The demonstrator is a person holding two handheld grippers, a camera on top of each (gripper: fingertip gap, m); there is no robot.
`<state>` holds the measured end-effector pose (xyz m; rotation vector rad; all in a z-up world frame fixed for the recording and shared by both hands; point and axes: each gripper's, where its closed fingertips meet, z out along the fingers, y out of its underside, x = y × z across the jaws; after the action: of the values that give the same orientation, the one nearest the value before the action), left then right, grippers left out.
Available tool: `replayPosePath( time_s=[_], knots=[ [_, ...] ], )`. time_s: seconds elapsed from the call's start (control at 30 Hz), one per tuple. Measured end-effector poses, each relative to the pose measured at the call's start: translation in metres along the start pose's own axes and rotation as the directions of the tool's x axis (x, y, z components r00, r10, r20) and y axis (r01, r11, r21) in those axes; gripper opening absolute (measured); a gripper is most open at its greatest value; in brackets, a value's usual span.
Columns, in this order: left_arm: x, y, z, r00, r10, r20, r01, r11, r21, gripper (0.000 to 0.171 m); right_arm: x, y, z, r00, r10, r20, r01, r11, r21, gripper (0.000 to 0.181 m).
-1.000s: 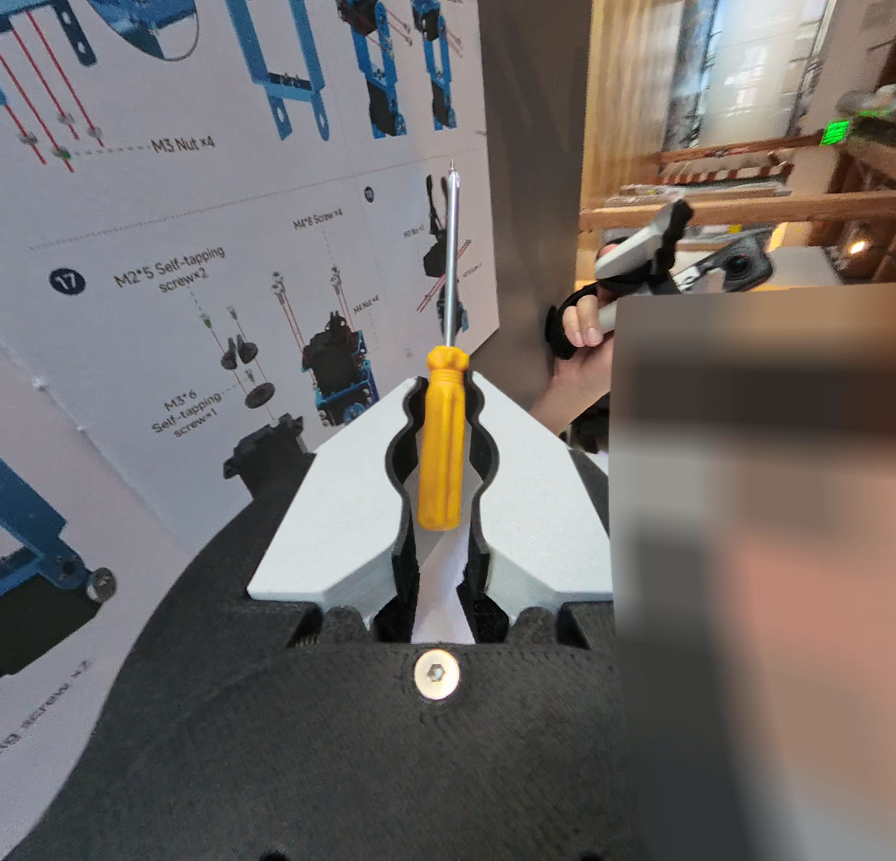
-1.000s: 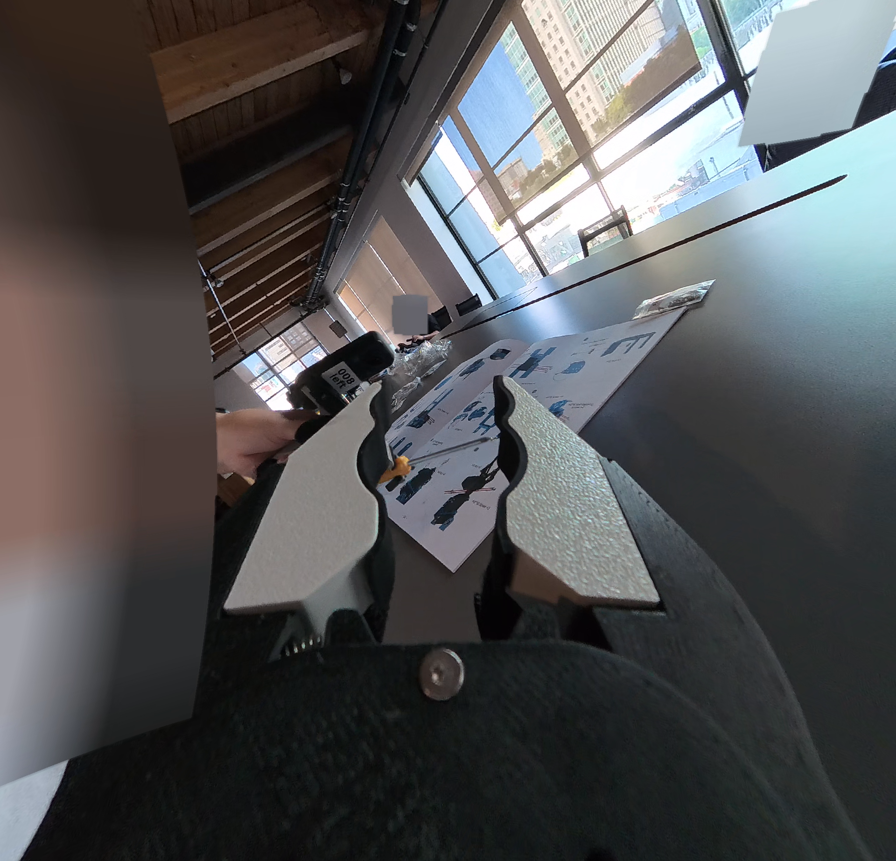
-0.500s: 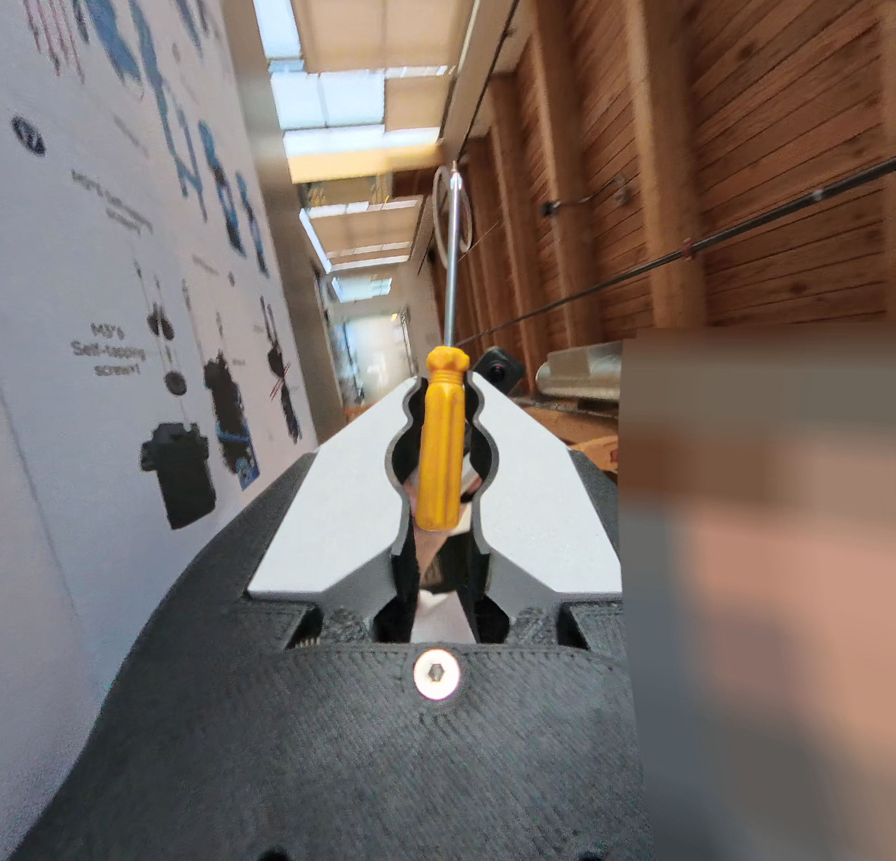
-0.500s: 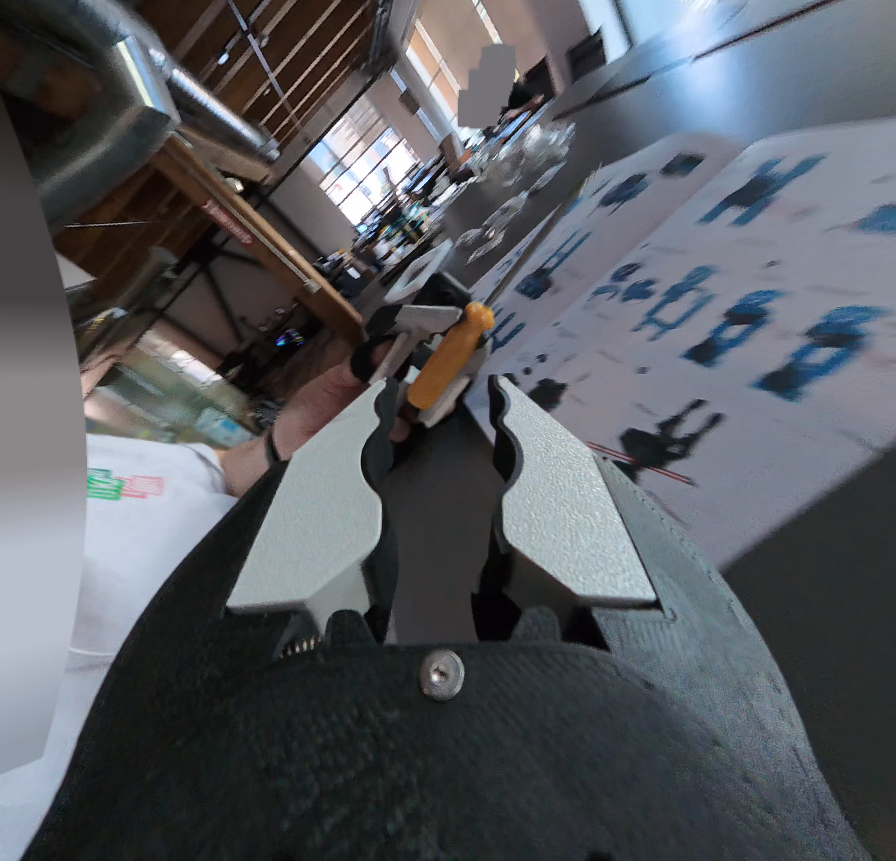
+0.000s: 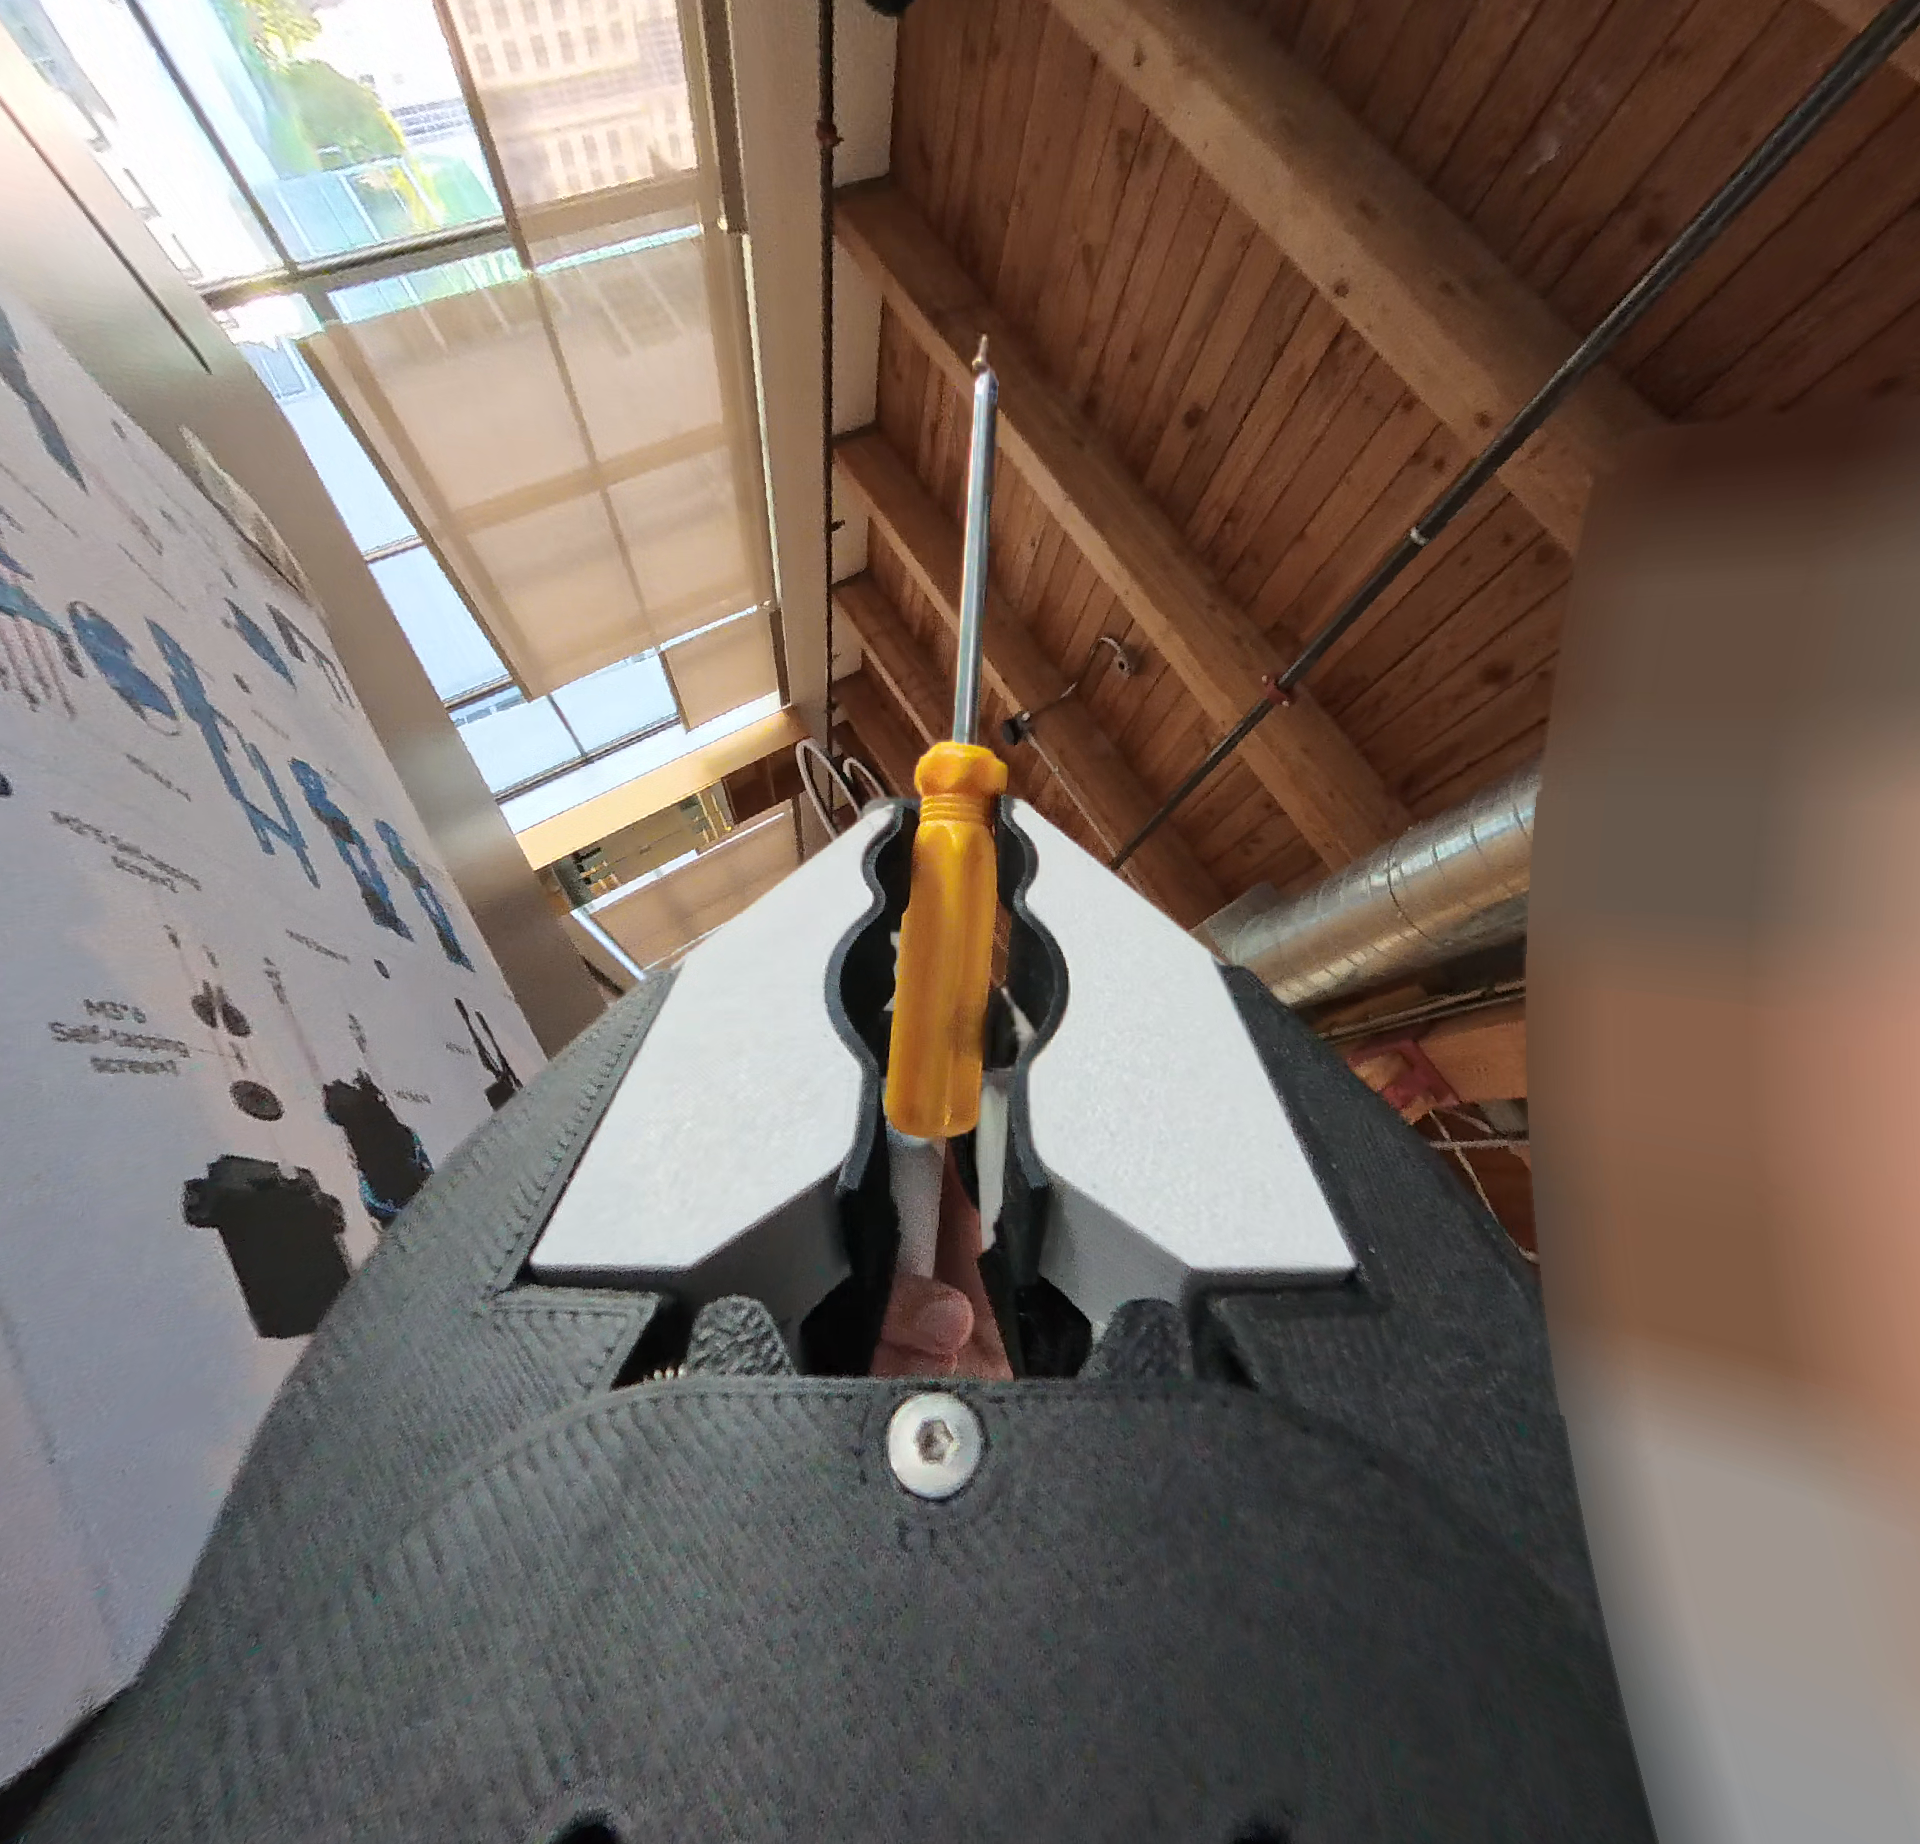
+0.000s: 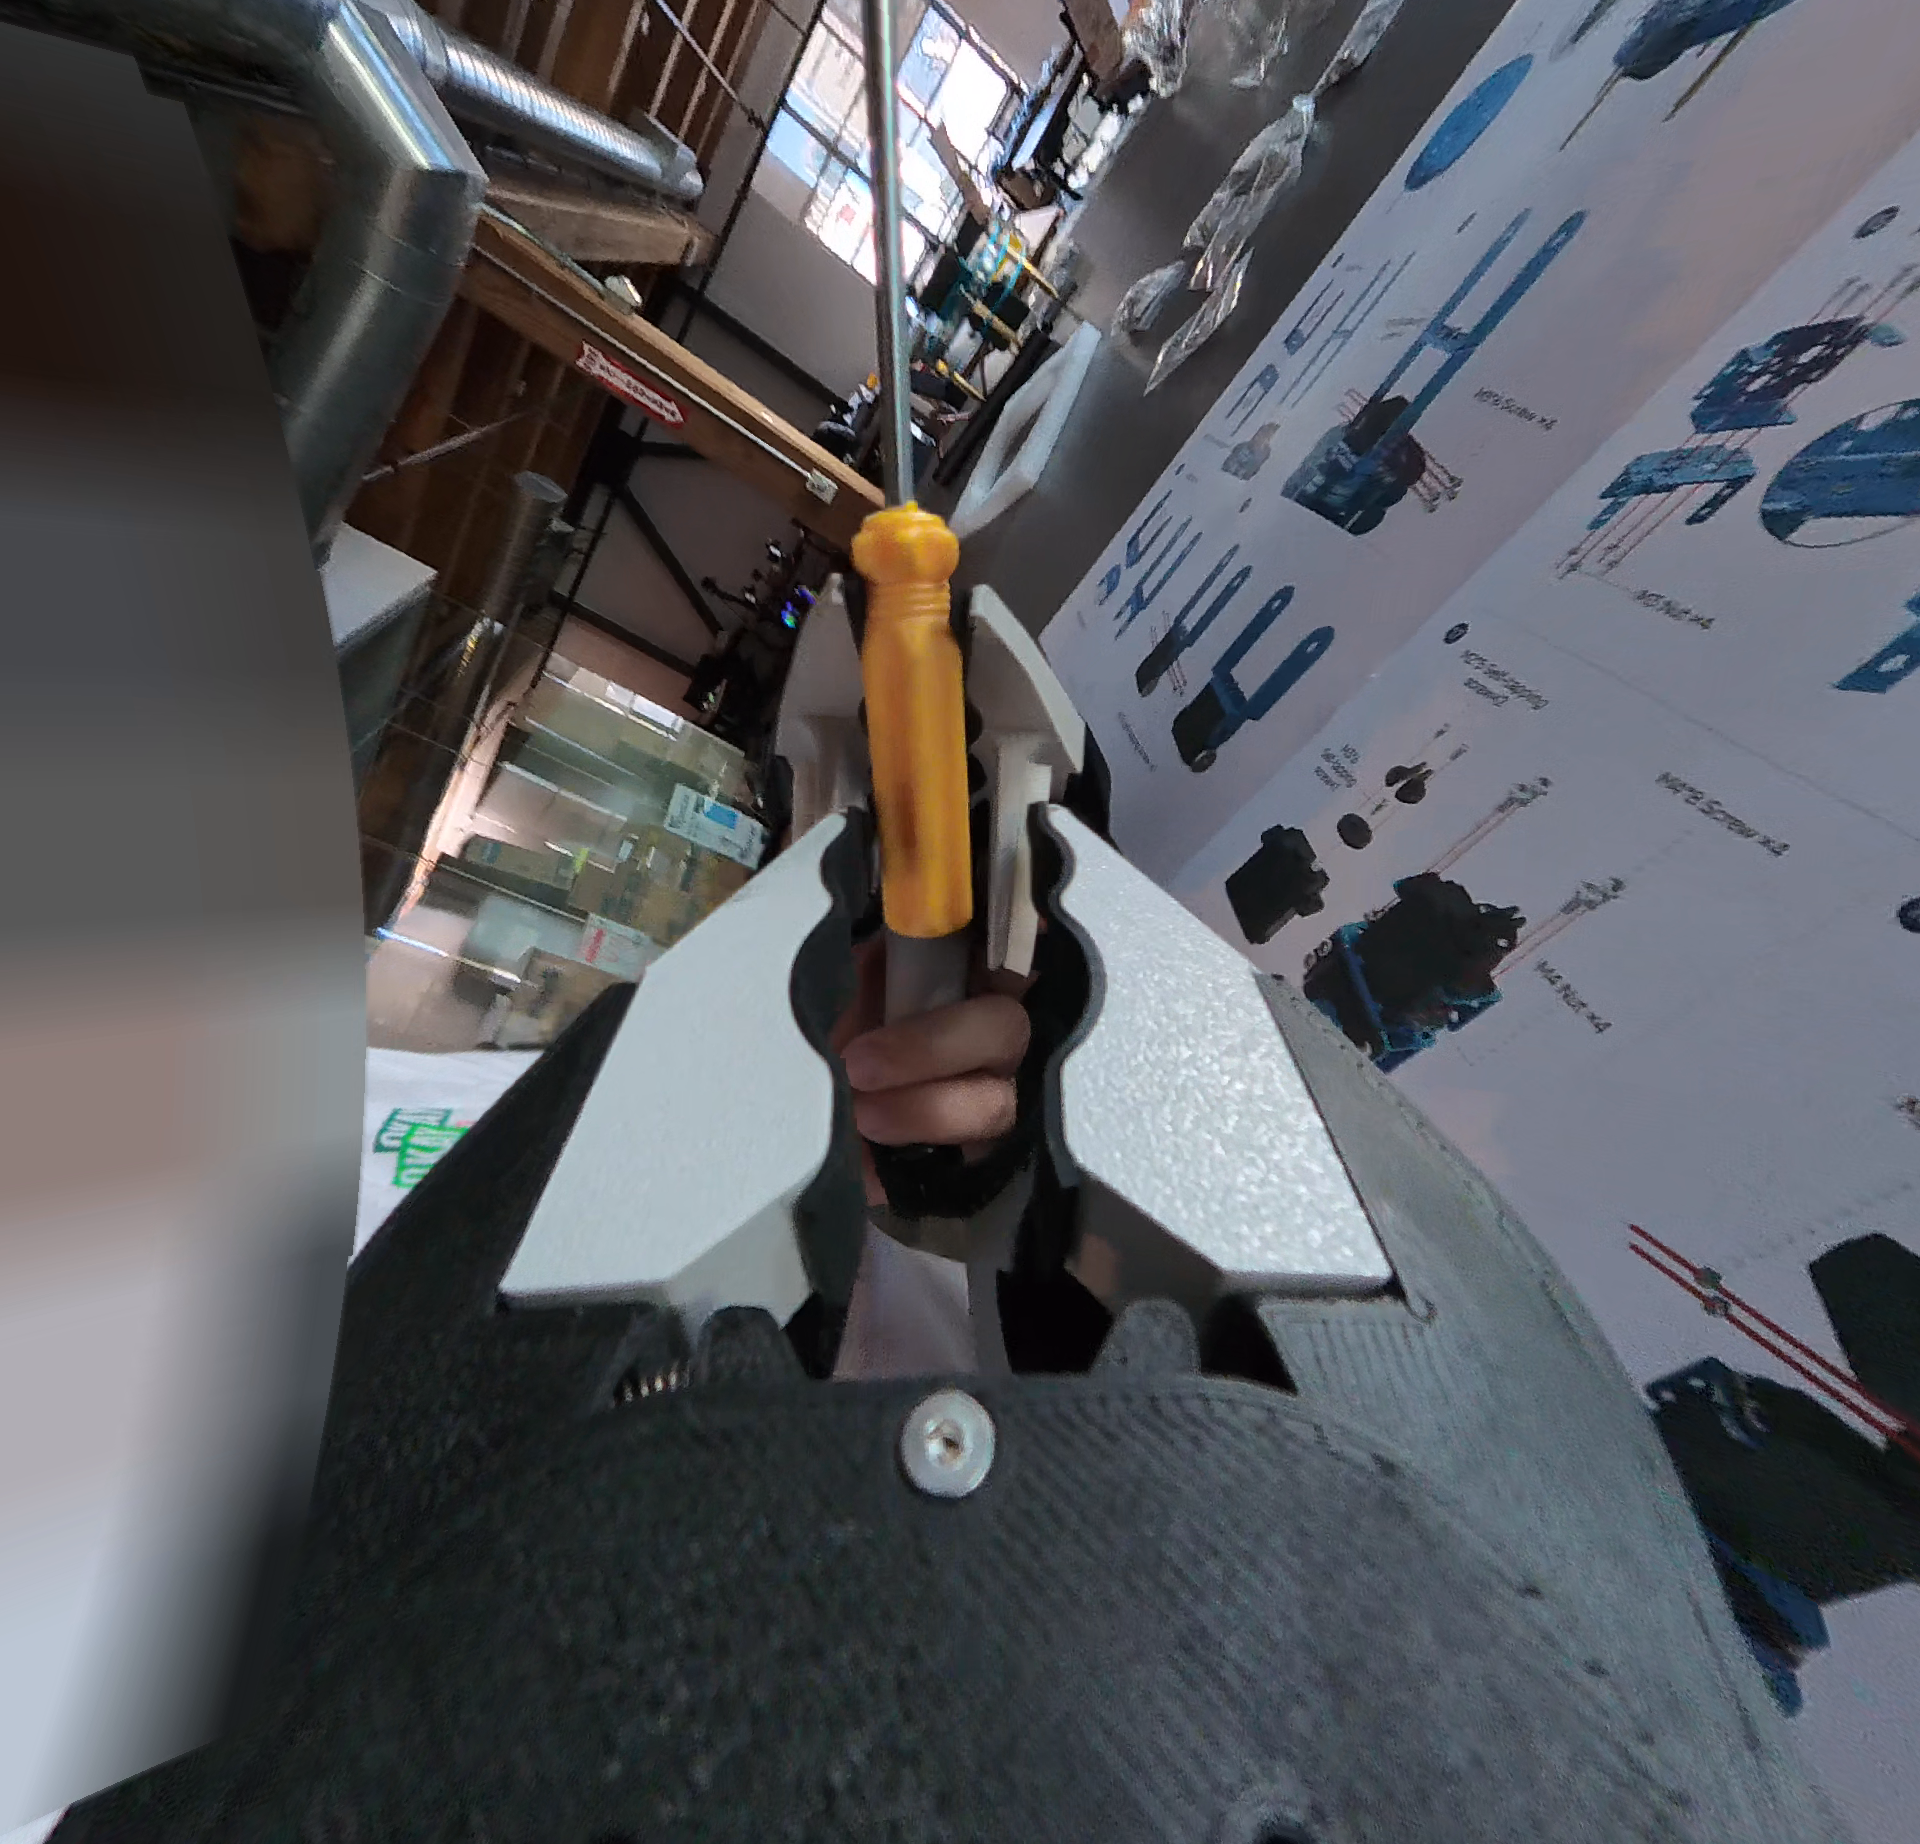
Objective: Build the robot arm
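Observation:
My left gripper (image 5: 951, 818) is shut on the yellow handle of a screwdriver (image 5: 940, 963). It is tilted up, and the steel shaft points at the wooden ceiling. In the right wrist view, the screwdriver (image 6: 920, 755) stands upright straight ahead, clamped by the left gripper's white fingers (image 6: 1013, 672). My right gripper (image 6: 945, 828) is open, and its tips flank the butt end of the handle with a gap on each side. A person's hand (image 6: 935, 1056) shows between the right jaws, behind the handle.
A large white instruction sheet (image 6: 1558, 651) with blue part drawings lies on the dark grey table (image 6: 1122, 236); it also shows in the left wrist view (image 5: 156, 963). Clear plastic bags (image 6: 1226, 225) and a white foam piece (image 6: 1029, 423) lie farther off. A metal duct (image 6: 395, 194) is on the left. The gap from one gripper's tips to the other's is roughly 4 cm.
The left gripper has tilted from facing the sheet up toward the ceiling, still holding the screwdriver. The right gripper has closed in until the handle sits between its open tips.

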<state>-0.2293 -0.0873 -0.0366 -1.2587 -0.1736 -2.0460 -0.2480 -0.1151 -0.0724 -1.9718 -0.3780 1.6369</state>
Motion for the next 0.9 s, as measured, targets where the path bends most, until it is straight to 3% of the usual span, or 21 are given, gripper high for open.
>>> replayPosePath(
  time_s=[0.13, 0.4, 0.57, 0.67, 0.8, 0.9],
  knots=[
    [0.002, -0.001, -0.001, 0.998, 0.065, 0.010, -0.065, 0.998, 0.009, 0.014, -0.005, -0.002, 0.004, 0.999, -0.036, 0.003, 0.036, 0.999, -0.007, 0.016],
    [0.008, 0.004, -0.003, 0.995, 0.097, -0.001, -0.097, 0.989, -0.109, 0.014, -0.008, 0.002, -0.003, 0.977, -0.198, -0.077, 0.191, 0.978, -0.089, 0.015],
    [0.009, -0.002, -0.009, 0.994, 0.104, 0.033, -0.098, 0.984, -0.149, 0.027, -0.005, 0.004, -0.016, 0.952, -0.278, -0.130, 0.255, 0.952, -0.168, 0.016],
    [0.006, -0.008, -0.023, 0.991, 0.099, 0.085, -0.084, 0.982, -0.168, 0.028, -0.005, 0.011, -0.024, 0.957, -0.264, -0.115, 0.235, 0.946, -0.222, 0.015],
    [0.011, -0.025, -0.050, 0.980, 0.151, 0.131, -0.125, 0.974, -0.188, 0.022, -0.013, 0.021, -0.034, 0.991, -0.130, -0.024, 0.118, 0.952, -0.281, 0.015],
    [0.017, -0.049, -0.069, 0.946, 0.276, 0.171, -0.248, 0.954, -0.170, 0.020, 0.014, 0.020, -0.049, 0.982, -0.141, -0.125, 0.097, 0.946, -0.308, 0.015]
  ],
)
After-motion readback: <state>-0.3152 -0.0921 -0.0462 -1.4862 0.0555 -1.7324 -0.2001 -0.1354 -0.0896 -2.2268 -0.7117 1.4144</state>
